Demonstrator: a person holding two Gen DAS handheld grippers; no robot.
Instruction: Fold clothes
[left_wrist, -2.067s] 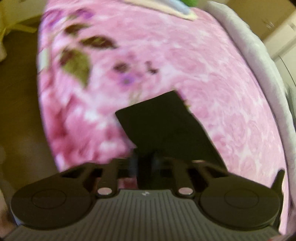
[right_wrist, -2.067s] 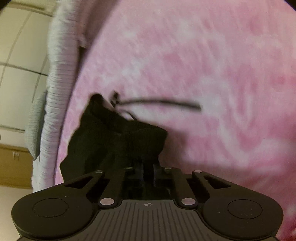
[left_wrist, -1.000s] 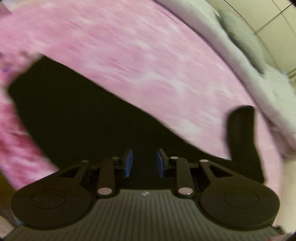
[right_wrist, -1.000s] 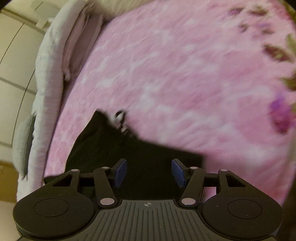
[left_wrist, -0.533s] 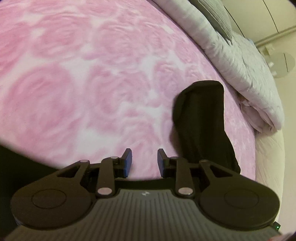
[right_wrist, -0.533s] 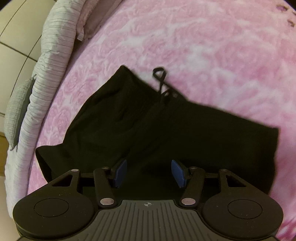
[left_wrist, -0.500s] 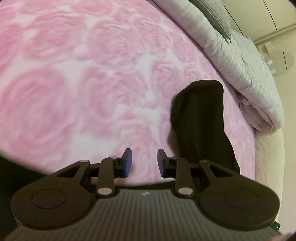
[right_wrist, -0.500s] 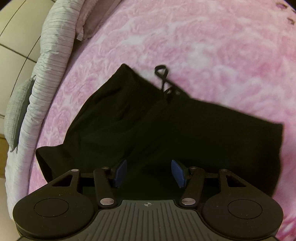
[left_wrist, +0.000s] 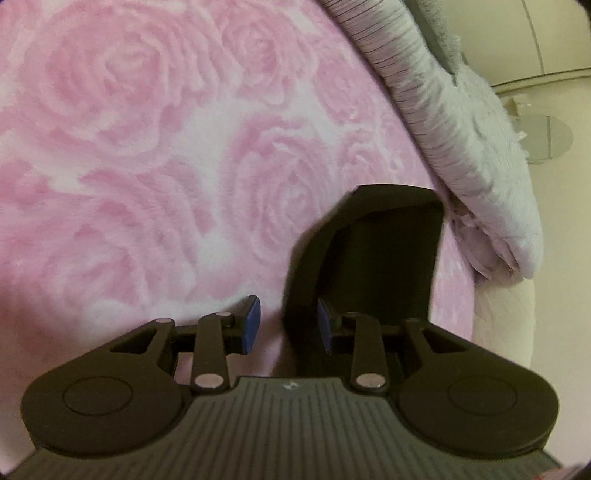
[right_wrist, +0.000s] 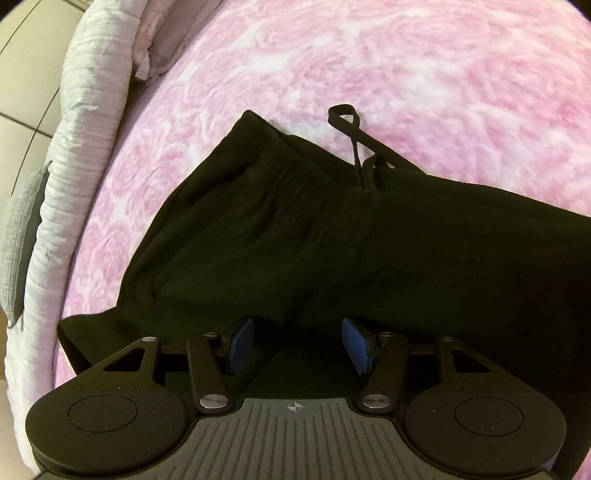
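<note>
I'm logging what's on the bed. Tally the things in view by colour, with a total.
Black: 1, the drawstring trousers, one leg end in the left view
Pink: 1, the rose blanket
Grey: 1, the bunched quilt along the bed edge
Total: 3

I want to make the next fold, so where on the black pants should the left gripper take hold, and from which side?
Probably the leg end of the black pants. It lies flat on the pink blanket with its squared hem pointing away. The left gripper, jaws opening, already has that leg's left edge between its pads, unpinched. Come down from above over that edge, near the hem corner, since the flat cloth offers only edges.
</note>
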